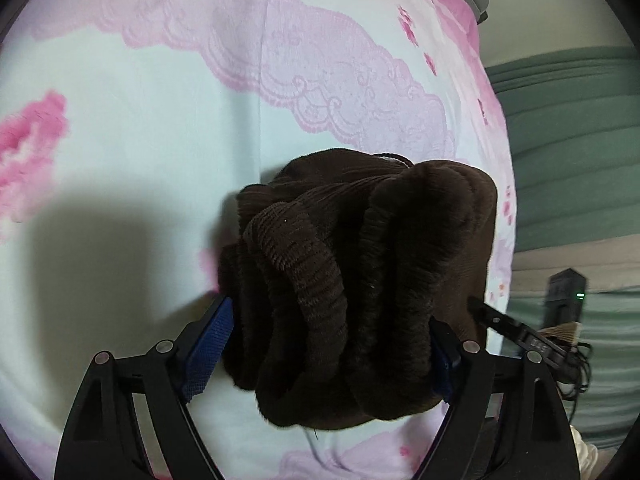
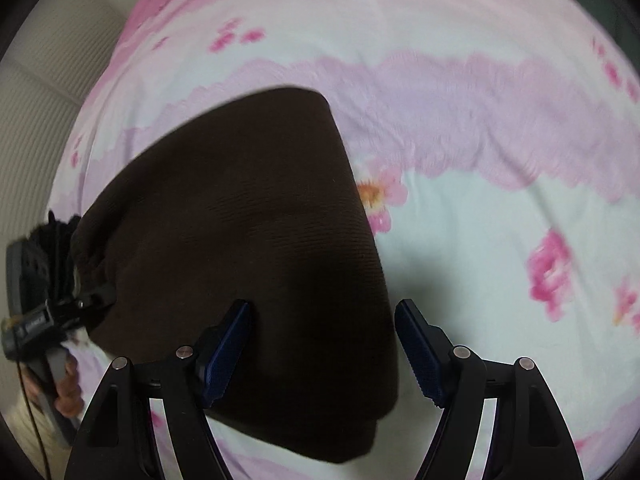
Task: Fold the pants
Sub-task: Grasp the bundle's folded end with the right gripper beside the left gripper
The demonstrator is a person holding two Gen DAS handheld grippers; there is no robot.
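Pants: dark brown ribbed pants (image 2: 248,264) lie folded on the bedspread (image 2: 480,208). In the right wrist view they form a broad, flat, dark slab running from the near middle up toward the far left.
Waistband: the gathered, elastic waistband (image 1: 320,280) bunches in thick ridges between the fingers of the left tongs. A pale drawstring (image 1: 390,157) peeks out at its far edge.
Left tongs: the left tongs (image 1: 332,344) stand wide. The blue pad (image 1: 210,354) on the left finger sits just beside the bunched cloth; whether it touches I cannot tell. The right pad is mostly hidden behind the fabric, so whether it presses the cloth I cannot tell either.
Right tongs: the right tongs (image 2: 322,352) stand wide with nothing clamped. The left pad (image 2: 228,354) hangs over the brown cloth, the right pad (image 2: 420,354) over the bedspread, just past the right edge of the pants.
Bedspread: pale, with pink flowers and lace-like pink bands.
Person: a hand (image 2: 66,390) grips the handle of the left tongs, at the far left edge of the right wrist view.
Background: green folds of fabric (image 1: 568,152) lie beyond the right edge of the bed.
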